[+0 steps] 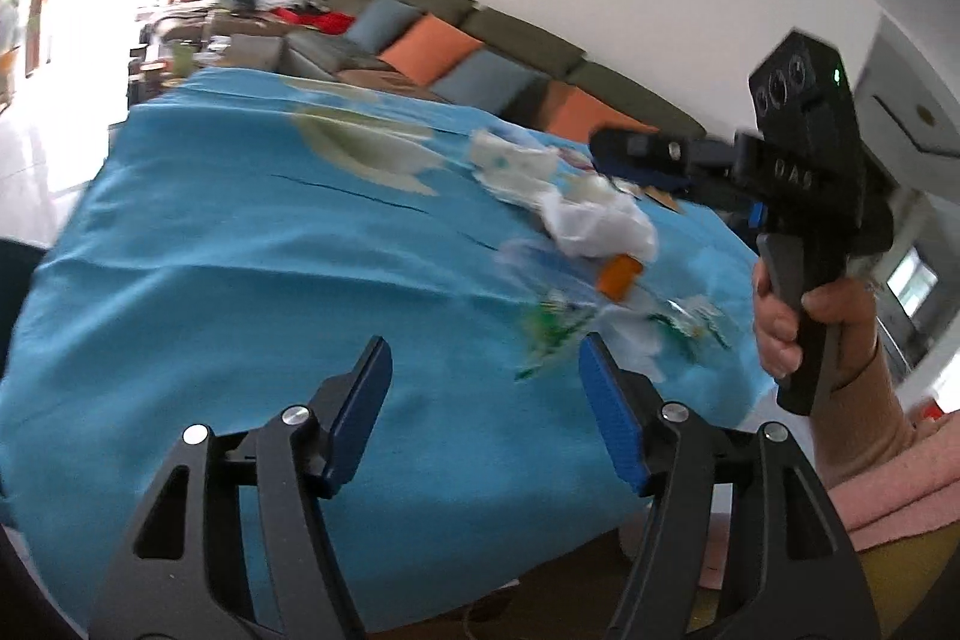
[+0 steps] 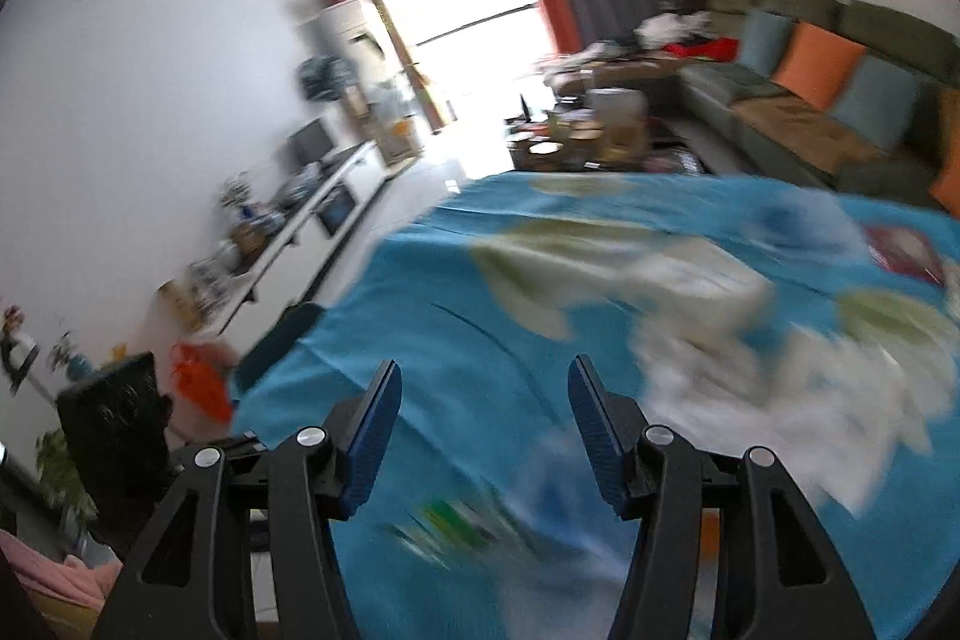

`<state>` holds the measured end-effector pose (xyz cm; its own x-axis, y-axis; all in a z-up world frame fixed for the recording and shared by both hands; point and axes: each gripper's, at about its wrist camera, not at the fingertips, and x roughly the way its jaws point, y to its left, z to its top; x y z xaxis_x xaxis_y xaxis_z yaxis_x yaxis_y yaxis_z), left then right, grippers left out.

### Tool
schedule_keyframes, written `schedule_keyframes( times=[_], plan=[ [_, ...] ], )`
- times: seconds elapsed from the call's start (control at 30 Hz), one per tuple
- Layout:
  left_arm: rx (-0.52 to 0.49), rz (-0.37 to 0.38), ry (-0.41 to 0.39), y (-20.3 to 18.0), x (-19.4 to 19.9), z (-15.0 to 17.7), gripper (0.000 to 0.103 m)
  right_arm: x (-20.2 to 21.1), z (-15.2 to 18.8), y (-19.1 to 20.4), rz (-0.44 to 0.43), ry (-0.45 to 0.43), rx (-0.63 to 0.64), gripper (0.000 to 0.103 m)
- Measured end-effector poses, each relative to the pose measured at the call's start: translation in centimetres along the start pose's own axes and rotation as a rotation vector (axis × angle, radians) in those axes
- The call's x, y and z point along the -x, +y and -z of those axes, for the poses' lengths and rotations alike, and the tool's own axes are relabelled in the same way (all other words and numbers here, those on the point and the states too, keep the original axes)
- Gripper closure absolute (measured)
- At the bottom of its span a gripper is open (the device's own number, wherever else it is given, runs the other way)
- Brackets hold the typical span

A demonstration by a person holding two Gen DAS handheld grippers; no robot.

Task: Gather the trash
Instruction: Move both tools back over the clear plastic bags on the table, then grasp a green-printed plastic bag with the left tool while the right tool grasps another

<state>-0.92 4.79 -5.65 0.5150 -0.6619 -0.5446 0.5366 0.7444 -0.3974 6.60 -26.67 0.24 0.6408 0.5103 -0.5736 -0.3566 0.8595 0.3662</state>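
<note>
The left gripper (image 1: 483, 388) is held wide apart with nothing between its blue pads, above the near part of a table covered by a blue cloth (image 1: 240, 280). Just ahead of its right finger, a blurred green-and-white wrapper (image 1: 555, 328) is seen on the cloth, and beyond it an orange cap or small container (image 1: 621, 277) lies against a crumpled white tissue (image 1: 600, 226). Farther along, toward the far right edge of the table, a white patterned packet (image 1: 510, 163) is seen.

Only in the left wrist view is the right gripper shown from outside: its black body (image 1: 804, 160) is gripped by a hand (image 1: 804, 322) at the right edge of the table, its fingers reaching over the trash.

In the right wrist view, the right gripper (image 2: 483, 415) is likewise spread wide and holds nothing. The picture is heavily smeared. A white heap of paper (image 2: 780, 388) is made out to the right of its fingers, and a green-and-white blur (image 2: 456, 520) below them. A red packet (image 2: 900, 250) near the right edge of the table is shown here only.

A sofa with orange and blue cushions (image 2: 828, 64) is seen behind the table in both views; a white counter (image 2: 300, 226) along the wall is shown only by the right camera.
</note>
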Motion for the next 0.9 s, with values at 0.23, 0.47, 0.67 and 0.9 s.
schedule_keyframes(
  times=[0.23,0.47,0.67,0.9],
  plan=[
    [-0.044,0.027,0.054,-2.0,-3.0,-0.6,0.038,4.0,3.3,-5.2,0.119,-0.035,-0.104,0.048],
    [-0.019,0.016,0.108,-1.7,-5.3,-1.0,0.039,6.2,6.1,-7.8,0.156,-0.02,-0.153,0.046],
    [-0.009,0.002,0.123,-1.4,-5.9,-0.9,0.042,6.9,8.7,-9.4,0.126,0.01,-0.213,0.037],
    [-0.006,0.016,0.13,-1.4,-6.1,-1.0,0.046,6.8,10.6,-9.6,0.076,0.043,-0.252,0.037]
  ],
)
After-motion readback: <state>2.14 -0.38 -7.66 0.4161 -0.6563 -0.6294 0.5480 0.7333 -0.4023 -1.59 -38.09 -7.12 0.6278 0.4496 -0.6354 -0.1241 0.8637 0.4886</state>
